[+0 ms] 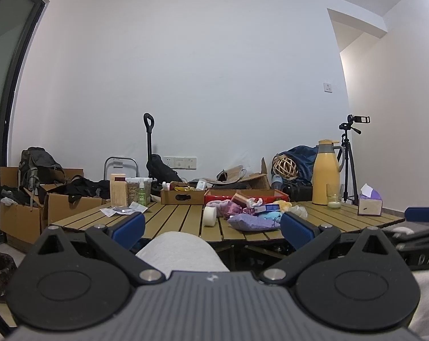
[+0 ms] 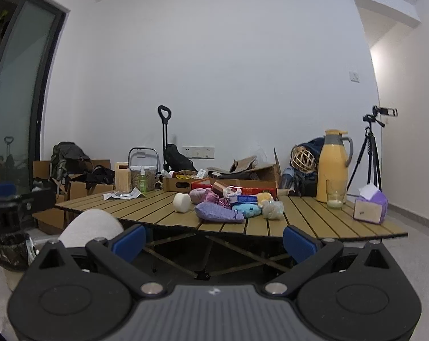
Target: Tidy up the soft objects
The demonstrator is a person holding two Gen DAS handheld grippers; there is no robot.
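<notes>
A heap of soft things lies mid-table: a purple knitted pouch [image 1: 253, 222] [image 2: 218, 212], pink cloths [image 1: 228, 207] [image 2: 204, 195], a light blue plush [image 2: 247, 209], a yellow plush [image 2: 265, 197] and a white foam roll [image 1: 209, 216] [image 2: 182, 202]. A red box [image 1: 244, 194] [image 2: 237, 184] stands behind them. My left gripper [image 1: 213, 226] is open, held low before the table's near edge, above a knee in white cloth [image 1: 181, 251]. My right gripper [image 2: 213, 240] is open too, short of the table edge, nothing between its fingers.
On the slatted wooden table [image 1: 171, 216] [image 2: 314, 216] stand a yellow thermos [image 2: 332, 164], a glass [image 2: 335, 196], a tissue box [image 2: 369, 209], jars and a cardboard tray [image 1: 181, 196]. Cardboard boxes [image 1: 21, 218], a backpack, a tripod [image 2: 369, 153] and a bin [image 2: 12, 251] stand around.
</notes>
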